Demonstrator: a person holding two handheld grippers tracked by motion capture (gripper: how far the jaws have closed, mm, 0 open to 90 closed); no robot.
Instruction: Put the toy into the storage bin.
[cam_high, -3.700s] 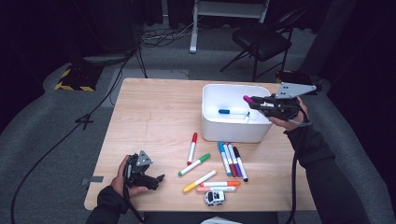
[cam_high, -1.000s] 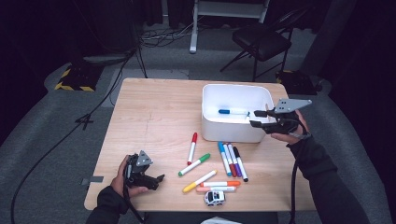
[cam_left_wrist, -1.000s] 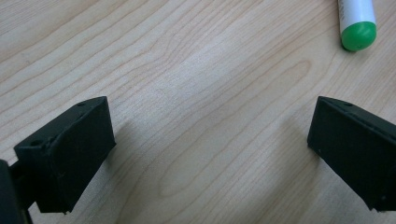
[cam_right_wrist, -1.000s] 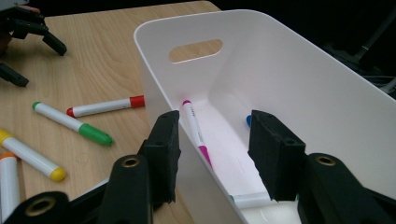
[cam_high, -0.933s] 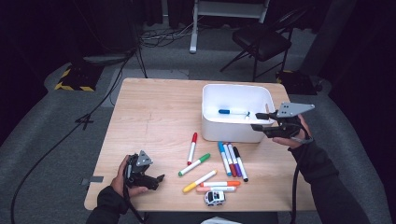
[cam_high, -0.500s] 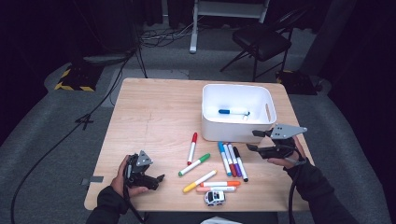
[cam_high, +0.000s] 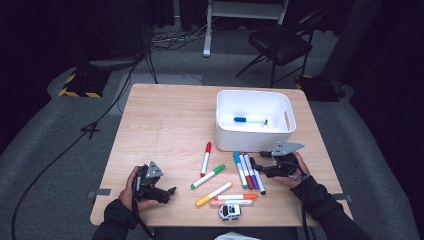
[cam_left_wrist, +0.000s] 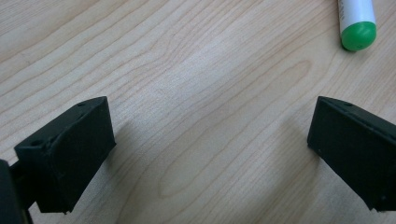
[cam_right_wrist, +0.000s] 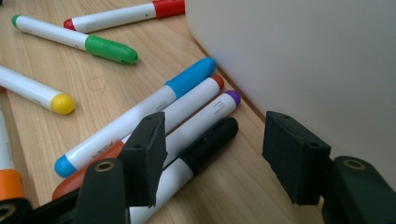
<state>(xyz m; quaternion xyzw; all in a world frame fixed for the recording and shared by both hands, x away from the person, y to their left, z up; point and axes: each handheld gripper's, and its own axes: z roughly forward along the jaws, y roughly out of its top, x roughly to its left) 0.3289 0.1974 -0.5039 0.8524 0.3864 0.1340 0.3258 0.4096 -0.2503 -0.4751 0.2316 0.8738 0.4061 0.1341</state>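
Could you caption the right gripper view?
Open claw poised over a black-capped marker beside a white bin.

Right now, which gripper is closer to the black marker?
Right. The right gripper sits just over the black marker, jaws open. The left gripper rests far across the table.

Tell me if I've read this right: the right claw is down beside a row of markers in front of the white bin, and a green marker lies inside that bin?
Almost. The marker in the white bin has a blue cap, not green, as the high view shows. The green marker lies out on the table. The rest holds: the right claw is down beside the row of markers in front of the bin.
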